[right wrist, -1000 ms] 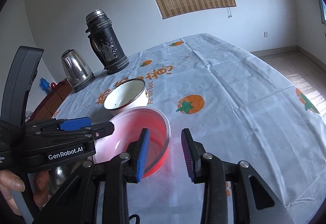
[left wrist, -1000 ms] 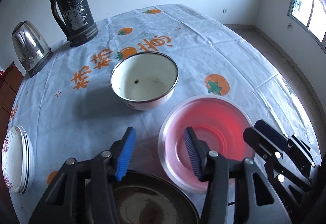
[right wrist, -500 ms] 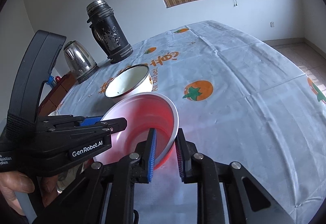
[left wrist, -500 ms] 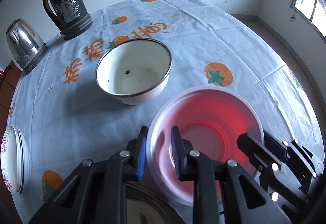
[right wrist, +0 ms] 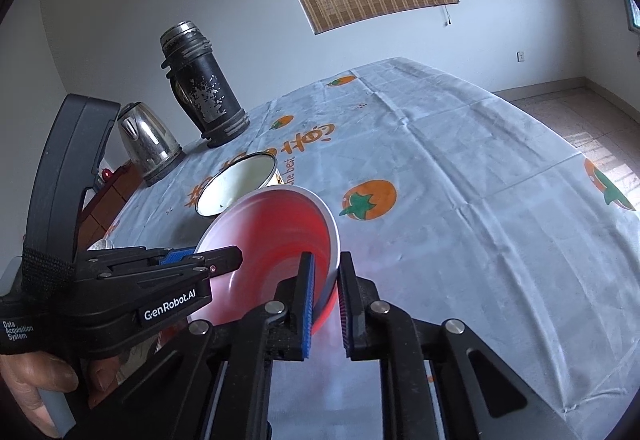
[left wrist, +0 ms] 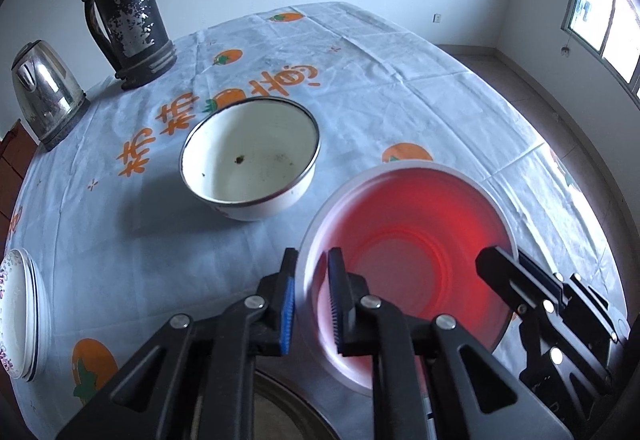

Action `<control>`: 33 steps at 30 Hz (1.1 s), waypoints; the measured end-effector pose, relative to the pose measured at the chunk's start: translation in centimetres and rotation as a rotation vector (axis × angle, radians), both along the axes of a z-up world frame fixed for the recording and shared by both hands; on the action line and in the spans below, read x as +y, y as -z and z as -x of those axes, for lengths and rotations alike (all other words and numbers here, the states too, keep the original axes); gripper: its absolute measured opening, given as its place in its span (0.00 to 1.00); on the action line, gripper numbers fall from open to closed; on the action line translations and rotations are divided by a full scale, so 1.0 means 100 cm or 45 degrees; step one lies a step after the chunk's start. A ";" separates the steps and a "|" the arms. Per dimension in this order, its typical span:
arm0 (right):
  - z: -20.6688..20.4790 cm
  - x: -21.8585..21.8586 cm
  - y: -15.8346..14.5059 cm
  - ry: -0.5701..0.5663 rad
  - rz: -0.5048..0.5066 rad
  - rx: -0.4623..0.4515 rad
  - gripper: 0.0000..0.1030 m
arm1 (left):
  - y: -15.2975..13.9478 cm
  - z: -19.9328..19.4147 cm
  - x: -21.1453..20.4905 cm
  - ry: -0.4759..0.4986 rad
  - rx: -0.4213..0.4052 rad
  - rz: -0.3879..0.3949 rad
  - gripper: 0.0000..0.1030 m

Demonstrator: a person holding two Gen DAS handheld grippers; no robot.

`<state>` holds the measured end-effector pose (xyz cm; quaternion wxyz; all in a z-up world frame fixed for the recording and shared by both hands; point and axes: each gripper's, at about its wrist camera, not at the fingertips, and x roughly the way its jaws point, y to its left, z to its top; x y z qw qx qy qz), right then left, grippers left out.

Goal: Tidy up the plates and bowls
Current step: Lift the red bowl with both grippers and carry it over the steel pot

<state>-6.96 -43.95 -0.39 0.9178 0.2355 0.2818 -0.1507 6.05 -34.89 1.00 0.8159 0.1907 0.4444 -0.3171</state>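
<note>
Red plastic bowl (left wrist: 408,252), lower right of left-wrist frame, tilted off table: left gripper (left wrist: 311,300) jaws closing, pinching its near-left rim; right gripper (right wrist: 326,304) clamped on opp. rim. Behind, centre: white enamel bowl (left wrist: 250,160). Upper left: kettle (left wrist: 42,100), black flask (left wrist: 124,16).

The tablecloth (right wrist: 460,176) lies bare across the far and right-hand stretches to the table's edge, open for passage. The white enamel bowl (left wrist: 250,164) stands just beyond the red bowl (left wrist: 408,252), a narrow gap between. A black thermos (left wrist: 128,16) and steel kettle (left wrist: 44,96) crowd the far left edge; stacked plates (left wrist: 20,312) block the near left edge.
</note>
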 end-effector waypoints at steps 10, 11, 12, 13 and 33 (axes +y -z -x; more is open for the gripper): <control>0.010 0.007 -0.015 0.010 0.012 -0.060 0.10 | -0.022 0.016 0.018 0.007 -0.060 0.082 0.12; 0.011 0.008 -0.019 0.012 0.022 -0.064 0.10 | -0.025 0.018 0.021 0.010 -0.066 0.088 0.12; 0.013 0.010 -0.023 0.014 0.031 -0.069 0.10 | -0.027 0.019 0.022 0.010 -0.071 0.092 0.12; 0.014 0.012 -0.026 0.016 0.038 -0.070 0.10 | -0.029 0.020 0.025 0.008 -0.076 0.098 0.12; 0.026 0.060 -0.052 -0.020 0.106 -0.058 0.10 | -0.051 0.034 0.078 -0.037 -0.092 0.201 0.12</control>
